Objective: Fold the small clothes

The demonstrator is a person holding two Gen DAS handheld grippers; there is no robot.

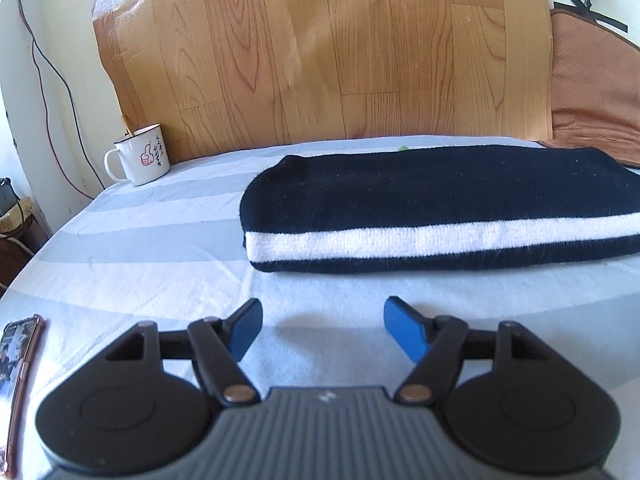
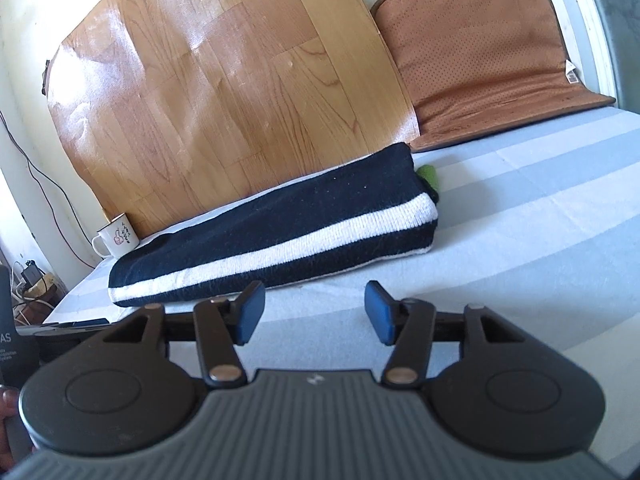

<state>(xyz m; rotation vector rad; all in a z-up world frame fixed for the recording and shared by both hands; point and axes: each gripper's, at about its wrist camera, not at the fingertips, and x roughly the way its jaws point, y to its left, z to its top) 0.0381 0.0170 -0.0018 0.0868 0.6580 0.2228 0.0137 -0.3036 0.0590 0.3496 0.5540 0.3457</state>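
The left gripper point(image 1: 322, 326) was held above the pale striped bedsheet point(image 1: 140, 264) with its blue-padded fingers point(image 1: 404, 332) spread apart and nothing between them, and a folded black knit garment with a white stripe point(image 1: 440, 216) was seen lying flat just ahead of the fingertips, shifted toward the right finger. A white enamel mug point(image 1: 140, 155) was seen far ahead of the left finger, against a wood-grain board point(image 1: 320, 48), and a phone point(image 1: 20, 364) was seen beside the left finger's base. The right gripper point(image 2: 315, 312) was likewise held with its fingers parted and empty, the garment point(image 2: 280, 236) being found just ahead and mostly beyond the left finger, with a brown cushion point(image 2: 480, 60) far ahead of the right finger.
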